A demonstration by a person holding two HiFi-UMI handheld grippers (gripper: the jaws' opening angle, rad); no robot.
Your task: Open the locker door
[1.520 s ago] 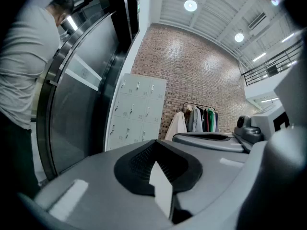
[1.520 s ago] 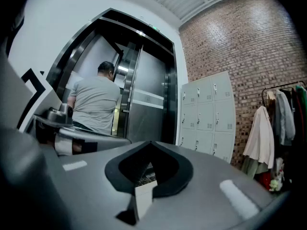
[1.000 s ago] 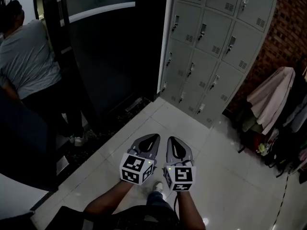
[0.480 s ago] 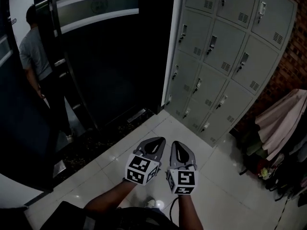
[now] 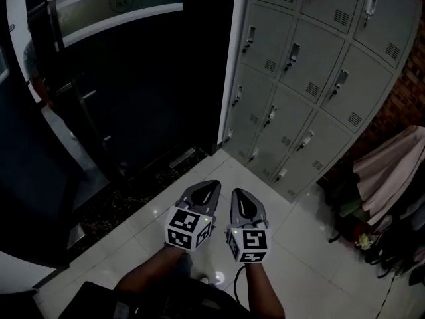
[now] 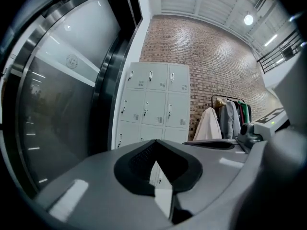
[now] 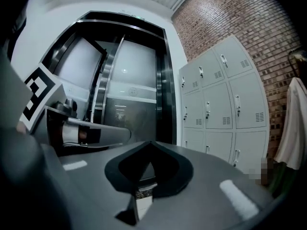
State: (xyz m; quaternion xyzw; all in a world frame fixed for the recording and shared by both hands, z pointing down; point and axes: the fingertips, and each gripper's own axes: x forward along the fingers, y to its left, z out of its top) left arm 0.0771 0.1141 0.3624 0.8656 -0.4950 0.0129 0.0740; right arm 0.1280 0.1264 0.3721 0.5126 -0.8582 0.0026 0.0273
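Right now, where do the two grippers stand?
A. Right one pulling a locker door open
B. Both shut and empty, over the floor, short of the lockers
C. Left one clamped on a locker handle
B: the head view shows the left gripper and right gripper side by side above the floor tiles, apart from the lockers, whose visible doors are all closed. Each gripper view shows jaws together with nothing between them.

I see a dark glass door [image 5: 133, 85] in a curved metal frame on the left, with a speckled dark floor strip [image 5: 126, 201] at its foot and glossy white floor tiles [image 5: 319, 258] spreading out from there. On the right, a brick wall [image 5: 406, 92] rises behind a pale coat [image 5: 388, 168] hanging among darker garments [image 5: 398, 238].
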